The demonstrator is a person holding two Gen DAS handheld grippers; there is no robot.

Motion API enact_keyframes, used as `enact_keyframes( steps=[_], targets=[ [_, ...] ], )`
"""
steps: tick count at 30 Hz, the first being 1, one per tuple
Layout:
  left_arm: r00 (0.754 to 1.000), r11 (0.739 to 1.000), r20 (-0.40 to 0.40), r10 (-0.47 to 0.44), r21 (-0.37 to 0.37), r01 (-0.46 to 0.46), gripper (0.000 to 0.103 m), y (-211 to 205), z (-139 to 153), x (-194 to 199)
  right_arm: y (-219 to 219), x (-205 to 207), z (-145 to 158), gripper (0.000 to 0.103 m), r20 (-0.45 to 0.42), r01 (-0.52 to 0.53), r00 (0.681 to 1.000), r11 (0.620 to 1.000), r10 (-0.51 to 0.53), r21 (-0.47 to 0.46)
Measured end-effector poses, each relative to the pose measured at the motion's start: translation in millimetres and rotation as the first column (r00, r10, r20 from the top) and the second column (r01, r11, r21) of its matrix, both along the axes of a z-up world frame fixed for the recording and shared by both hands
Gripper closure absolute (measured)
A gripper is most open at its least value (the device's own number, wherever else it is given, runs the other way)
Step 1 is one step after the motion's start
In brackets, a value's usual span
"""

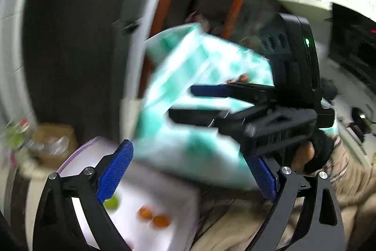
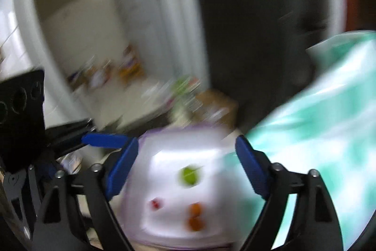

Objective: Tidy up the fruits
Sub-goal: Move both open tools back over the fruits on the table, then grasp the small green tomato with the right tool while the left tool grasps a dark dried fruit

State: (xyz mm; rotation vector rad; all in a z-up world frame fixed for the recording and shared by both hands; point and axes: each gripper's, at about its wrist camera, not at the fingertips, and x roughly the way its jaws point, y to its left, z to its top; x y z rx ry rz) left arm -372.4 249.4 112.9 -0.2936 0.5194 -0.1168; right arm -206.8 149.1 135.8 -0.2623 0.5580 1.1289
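Observation:
Both views are blurred. A white container with a purple rim (image 2: pixel 211 133) lies below me. It holds a green fruit (image 2: pixel 189 177), a small red fruit (image 2: pixel 155 204) and two orange fruits (image 2: pixel 195 215). My right gripper (image 2: pixel 186 168) is open above it, with nothing between its blue pads. In the left wrist view my left gripper (image 1: pixel 188 174) is also open and empty above the same container (image 1: pixel 164 192). The green fruit (image 1: pixel 111 201) and orange fruits (image 1: pixel 152 217) show there. The right gripper (image 1: pixel 188 102) reaches in from the right, held by a gloved hand (image 1: pixel 312 157).
A teal-and-white cloth (image 1: pixel 199 77) (image 2: pixel 317 133) lies to the right of the container. A cardboard box with bottles (image 1: pixel 54 145) (image 2: pixel 211 105) stands behind it near a dark doorway (image 1: pixel 70 51). A person's patterned sleeve (image 1: pixel 347 171) is at the lower right.

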Motion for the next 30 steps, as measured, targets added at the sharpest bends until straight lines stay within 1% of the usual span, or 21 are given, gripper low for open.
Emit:
enact_keyframes(
  steps=[1,2,4,5,7,8,10,11,12,14,15,16,17,18,20,21,23,24,26,28,30],
  targets=[
    [1.0,1.0,0.006,-0.018,-0.001,0.018,0.011,-7.4,1.8,13.5,-26.5,16.2,9.0,0.01,0.03,0.09,0.995,0.996,-0.09,0.021],
    [0.999,0.999,0.005,-0.034,0.007,0.034,0.011,-18.7,3.7,33.2,-44.3,32.3,13.4,0.01,0.033,0.149,0.988,0.988,-0.15,0.037],
    [0.999,0.999,-0.03,-0.036,0.036,0.038,0.011,-37.7,-0.9,71.7,-108.7,73.8,14.0,0.009,-0.021,0.319,0.948,0.944,-0.318,0.089],
    [0.998,0.997,-0.058,-0.038,0.058,0.041,0.011,-52.4,-7.5,98.2,-139.0,92.4,8.4,0.009,-0.058,0.405,0.914,0.909,-0.401,0.099],
    [0.994,0.995,-0.1,-0.053,0.077,0.061,0.011,-73.6,-21.0,135.7,-191.0,130.6,-10.9,0.009,-0.118,0.532,0.845,0.843,-0.522,0.076],
    [0.989,0.993,-0.138,-0.058,0.092,0.071,0.011,-89.9,-29.0,167.0,-223.8,150.1,-21.9,0.009,-0.147,0.611,0.787,0.79,-0.599,0.051],
    [0.982,0.991,-0.17,-0.078,0.09,0.094,0.011,-111.8,-44.6,212.6,-270.8,164.6,-30.9,0.009,-0.172,0.696,0.71,0.718,-0.683,0.023],
    [0.979,0.991,-0.184,-0.083,0.086,0.1,0.011,-123.5,-49.1,230.1,-290.0,173.6,-41.4,0.009,-0.185,0.73,0.673,0.684,-0.716,0.006],
    [0.976,0.991,-0.198,-0.09,0.075,0.107,0.011,-134.5,-55.9,247.2,-313.9,182.3,-61.1,0.009,-0.204,0.77,0.622,0.638,-0.756,-0.013],
    [0.974,0.992,-0.201,-0.106,0.046,0.118,0.011,-155.0,-64.5,287.1,-334.1,185.2,-86.8,0.009,-0.223,0.815,0.558,0.579,-0.799,-0.033],
    [0.974,0.993,-0.201,-0.1,0.043,0.111,0.011,-163.0,-72.1,303.6,-345.8,197.6,-94.8,0.009,-0.232,0.831,0.53,0.554,-0.816,-0.048],
    [0.975,0.994,-0.202,-0.095,0.032,0.104,0.011,-170.1,-75.3,316.0,-358.5,207.7,-106.5,0.009,-0.233,0.839,0.515,0.54,-0.825,-0.059],
    [0.974,0.995,-0.205,-0.099,0.006,0.103,0.011,-177.6,-83.0,336.7,-356.7,219.4,-115.5,0.009,-0.229,0.844,0.507,0.533,-0.831,-0.067],
    [0.972,0.995,-0.21,-0.102,-0.012,0.101,0.011,-179.8,-86.2,346.9,-361.8,230.1,-121.3,0.009,-0.224,0.846,0.502,0.529,-0.835,-0.075],
    [0.979,0.994,-0.177,-0.102,-0.059,0.092,0.011,-181.1,-85.2,361.5,-356.4,250.1,-126.5,0.009,-0.216,0.845,0.5,0.527,-0.839,-0.092],
    [0.98,0.994,-0.174,-0.101,-0.065,0.091,0.011,-180.8,-85.4,366.0,-349.6,263.2,-125.0,0.009,-0.201,0.843,0.503,0.528,-0.841,-0.1],
    [0.975,0.991,-0.189,-0.114,-0.086,0.1,0.011,-177.6,-88.0,366.7,-339.8,288.6,-123.8,0.009,-0.152,0.821,0.535,0.554,-0.831,-0.138],
    [0.976,0.989,-0.179,-0.125,-0.103,0.108,0.011,-174.9,-87.6,364.2,-334.3,295.5,-121.9,0.009,-0.139,0.805,0.552,0.569,-0.822,-0.169],
    [0.978,0.988,-0.17,-0.125,-0.115,0.106,0.011,-171.7,-87.2,360.9,-323.7,312.9,-128.3,0.01,-0.111,0.763,0.598,0.607,-0.794,-0.224],
    [0.977,0.985,-0.166,-0.134,-0.128,0.113,0.011,-171.8,-87.5,361.8,-315.4,321.9,-126.4,0.01,-0.063,0.748,0.622,0.616,-0.781,-0.246],
    [0.975,0.984,-0.169,-0.142,-0.129,0.12,0.011,-173.5,-88.0,363.1,-310.7,333.4,-125.7,0.01,-0.034,0.743,0.63,0.615,-0.776,-0.264]
  ],
)
